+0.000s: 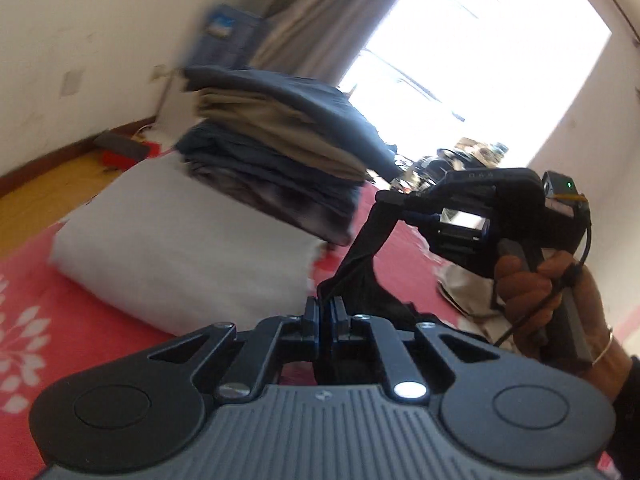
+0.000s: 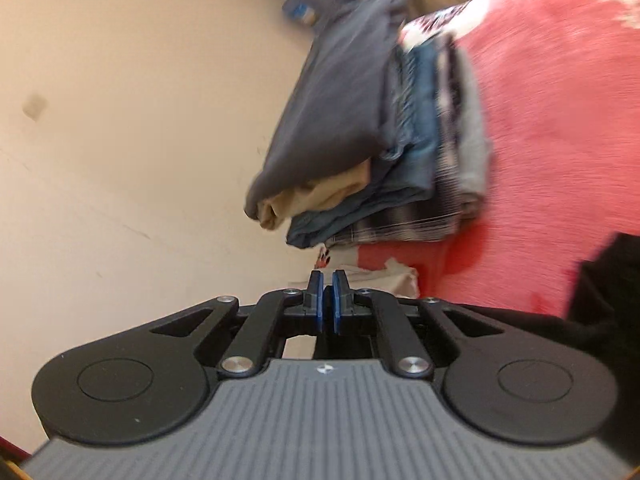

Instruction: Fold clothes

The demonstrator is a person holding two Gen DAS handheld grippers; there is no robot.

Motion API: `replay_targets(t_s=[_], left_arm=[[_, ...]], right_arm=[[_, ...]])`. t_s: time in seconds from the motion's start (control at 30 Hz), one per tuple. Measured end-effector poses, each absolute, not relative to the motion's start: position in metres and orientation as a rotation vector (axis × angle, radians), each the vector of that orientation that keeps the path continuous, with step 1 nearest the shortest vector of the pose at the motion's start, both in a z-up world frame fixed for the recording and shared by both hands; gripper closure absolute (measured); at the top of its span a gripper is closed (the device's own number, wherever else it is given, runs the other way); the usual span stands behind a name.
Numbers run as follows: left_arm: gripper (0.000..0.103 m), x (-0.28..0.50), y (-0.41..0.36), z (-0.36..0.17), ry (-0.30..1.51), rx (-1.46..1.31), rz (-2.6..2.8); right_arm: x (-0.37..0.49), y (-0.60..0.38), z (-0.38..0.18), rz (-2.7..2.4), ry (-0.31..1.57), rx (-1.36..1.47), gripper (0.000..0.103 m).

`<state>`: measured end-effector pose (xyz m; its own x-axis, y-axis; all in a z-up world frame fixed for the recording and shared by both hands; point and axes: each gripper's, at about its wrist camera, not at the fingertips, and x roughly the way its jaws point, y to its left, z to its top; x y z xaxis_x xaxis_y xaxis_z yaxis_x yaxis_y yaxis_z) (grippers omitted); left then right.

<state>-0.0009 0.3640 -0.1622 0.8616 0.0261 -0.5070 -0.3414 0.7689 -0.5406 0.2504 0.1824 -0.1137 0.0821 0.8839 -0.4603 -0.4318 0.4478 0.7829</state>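
Two tongs—left tongs (image 1: 325, 312), right tongs (image 1: 384, 197)—both clenched on one black garment (image 1: 366, 248); one folded stack (image 1: 280, 152) beyond

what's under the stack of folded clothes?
The stack of folded clothes rests on a white folded quilt or cushion, which lies on the red floral bedspread. Whatever lies beneath the white bedding is covered.

Each camera sits just behind its own tongs, looking forward along them. The left view faces across the red bed (image 1: 120, 272) toward the window (image 1: 480, 40), close to the stack of folded clothes (image 1: 280, 152). The right view is rolled sideways, sharing that stack (image 2: 360, 140), bed and wall (image 2: 120, 120)
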Motion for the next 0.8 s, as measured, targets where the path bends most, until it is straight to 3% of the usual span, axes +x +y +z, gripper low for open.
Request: replay_targets(t_s=[0.5, 0.63, 0.8], left_arm=[[0.096, -0.014, 0.397, -0.200, 0.592, -0.689, 0.386], [0.082, -0.021, 0.402, -0.194, 0.564, -0.663, 0.441], [0.079, -0.015, 0.395, -0.166, 0.492, -0.541, 0.437]], right_arm=[[0.224, 0.292, -0.145, 1.154, 1.035, 0.231, 0.096], [0.224, 0.262, -0.120, 1.163, 0.916, 0.240, 0.096], [0.247, 0.174, -0.081, 1.086, 0.794, 0.288, 0.095]])
